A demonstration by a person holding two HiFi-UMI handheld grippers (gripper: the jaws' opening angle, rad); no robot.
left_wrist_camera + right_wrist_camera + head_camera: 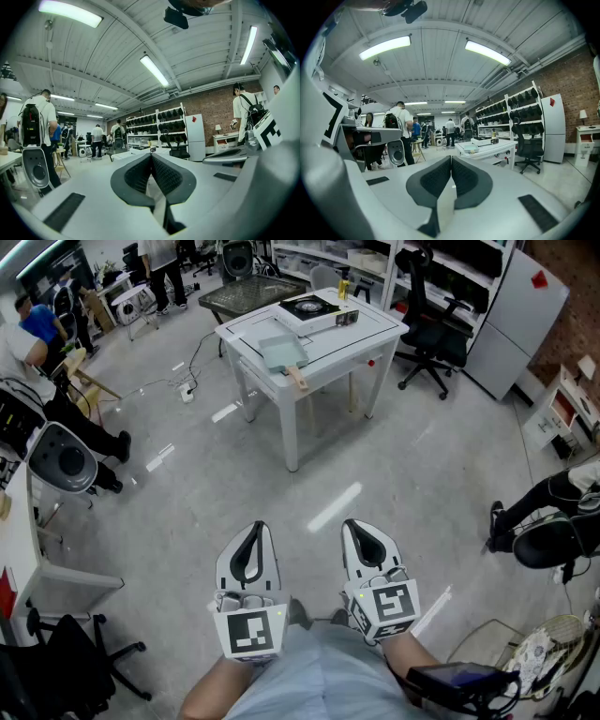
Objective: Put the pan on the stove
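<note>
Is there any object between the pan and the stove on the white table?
Nothing visible. The pan lies near the front edge of the table and the stove stands behind it, with only bare tabletop between them.

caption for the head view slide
Left gripper and right gripper, shut and empty, face a white table holding a square grey-green wooden-handled pan near a white tabletop stove
</note>
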